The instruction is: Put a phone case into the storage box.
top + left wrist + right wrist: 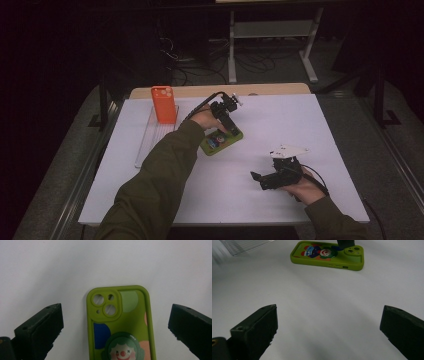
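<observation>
Item 1: clear plastic tray [144, 142], lying along the left part of the white table [300, 130]. An orange phone case [164, 104] is standing upright at the tray's far end, camera cutout at the top.

Item 2: left gripper [231, 131], reaching in over the table's middle with its cable trailing back past the hand. It is hanging directly above the green phone case [221, 141]. In the left gripper view its jaws are standing wide apart, one on each side of the green phone case [120, 325], clear of both long edges and gripping nothing.

Item 3: green phone case, lying flat on the table just right of the tray, back upward, showing a clown-face grip, coloured patches and a raised camera cutout [105, 305].

Item 4: right gripper [257, 179], resting low near the table's front right, well apart from the green phone case [327, 255]. Its jaws are gaping wide over bare table, empty.
</observation>
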{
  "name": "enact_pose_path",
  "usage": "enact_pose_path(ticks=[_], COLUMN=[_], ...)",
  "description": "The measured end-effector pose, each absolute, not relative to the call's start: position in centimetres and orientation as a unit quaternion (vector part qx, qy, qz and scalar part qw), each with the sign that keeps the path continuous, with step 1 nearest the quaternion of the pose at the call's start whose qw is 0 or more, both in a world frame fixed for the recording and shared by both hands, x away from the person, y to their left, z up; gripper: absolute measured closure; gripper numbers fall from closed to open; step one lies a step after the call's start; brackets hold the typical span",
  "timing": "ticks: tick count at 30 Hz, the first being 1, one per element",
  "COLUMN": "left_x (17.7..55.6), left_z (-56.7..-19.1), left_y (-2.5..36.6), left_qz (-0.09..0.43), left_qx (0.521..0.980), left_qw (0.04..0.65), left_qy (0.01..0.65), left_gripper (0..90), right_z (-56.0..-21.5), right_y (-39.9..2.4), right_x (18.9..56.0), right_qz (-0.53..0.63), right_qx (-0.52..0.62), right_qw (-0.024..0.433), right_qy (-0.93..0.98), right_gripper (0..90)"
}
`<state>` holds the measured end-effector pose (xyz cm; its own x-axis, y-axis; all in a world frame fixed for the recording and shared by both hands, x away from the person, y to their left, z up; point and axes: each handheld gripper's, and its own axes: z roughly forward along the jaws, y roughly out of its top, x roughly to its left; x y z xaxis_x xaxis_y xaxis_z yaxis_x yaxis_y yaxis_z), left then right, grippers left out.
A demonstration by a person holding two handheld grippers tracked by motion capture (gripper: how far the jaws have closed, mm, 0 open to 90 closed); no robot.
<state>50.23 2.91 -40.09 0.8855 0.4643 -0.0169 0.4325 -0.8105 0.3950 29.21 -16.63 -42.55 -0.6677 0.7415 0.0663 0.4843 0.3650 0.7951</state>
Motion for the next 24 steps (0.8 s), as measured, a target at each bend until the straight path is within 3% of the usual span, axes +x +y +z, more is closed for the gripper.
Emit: enact_pose_path(ticks=[24], left_x=[50.8], left_z=[-42.6], left_y=[1.5], left_qz=[0.027], left_qx=[0.963], left_qw=[0.131], left_qy=[0.232], left_gripper=[0.0], right_z=[-42.5], right_y=[-16.7], right_x=[29.2], right_qz=[0.42], right_qx=[0.378], right_qw=[0.15], right_qy=[0.811], right_gripper=[1.0])
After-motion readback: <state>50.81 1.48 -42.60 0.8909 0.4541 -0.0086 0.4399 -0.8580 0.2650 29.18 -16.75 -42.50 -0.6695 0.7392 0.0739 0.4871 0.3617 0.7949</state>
